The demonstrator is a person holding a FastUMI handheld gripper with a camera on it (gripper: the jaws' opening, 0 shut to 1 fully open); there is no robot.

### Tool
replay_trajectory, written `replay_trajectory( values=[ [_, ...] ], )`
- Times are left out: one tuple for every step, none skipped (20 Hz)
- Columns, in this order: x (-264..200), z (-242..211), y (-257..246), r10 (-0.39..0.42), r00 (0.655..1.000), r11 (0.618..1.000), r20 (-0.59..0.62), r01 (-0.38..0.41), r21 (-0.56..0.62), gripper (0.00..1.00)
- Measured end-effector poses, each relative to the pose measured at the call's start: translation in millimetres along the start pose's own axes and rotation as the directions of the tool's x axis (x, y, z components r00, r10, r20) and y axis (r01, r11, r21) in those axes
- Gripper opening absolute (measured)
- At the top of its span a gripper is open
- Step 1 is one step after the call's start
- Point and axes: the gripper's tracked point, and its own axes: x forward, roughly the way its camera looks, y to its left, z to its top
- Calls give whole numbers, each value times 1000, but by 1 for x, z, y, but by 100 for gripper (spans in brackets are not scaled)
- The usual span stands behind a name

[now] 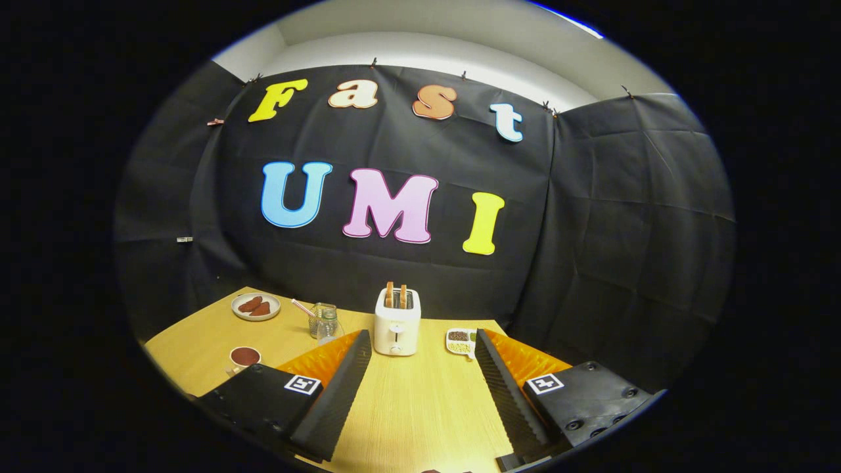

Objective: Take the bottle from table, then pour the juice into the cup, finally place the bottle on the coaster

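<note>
Both fingers stood apart, gripping nothing; any reach should veer left past the toaster toward the small bottle.

A white toaster stands upright near the middle of the wooden table, close to its far edge, with two slices of toast sticking up out of its slots. Just to its right, also by the far edge, lies a small white dish split into compartments that hold dark and greenish bits. Toward the far left corner sits a round plate carrying two reddish-brown pieces of food. Black cloth hangs behind the table's far edge as the booth's wall
</note>
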Motion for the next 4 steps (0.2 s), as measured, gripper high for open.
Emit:
replay_trajectory(
  values=[
    [-1,-3,0,6,1000,1000,-5,-6,12,97],
    [-2,-4,3,17,1000,1000,-5,-17,21,97],
    [-1,-6,6,33,999,999,-8,-33,19,97],
    [0,-10,6,47,999,999,-9,-47,8,97]
  ],
)
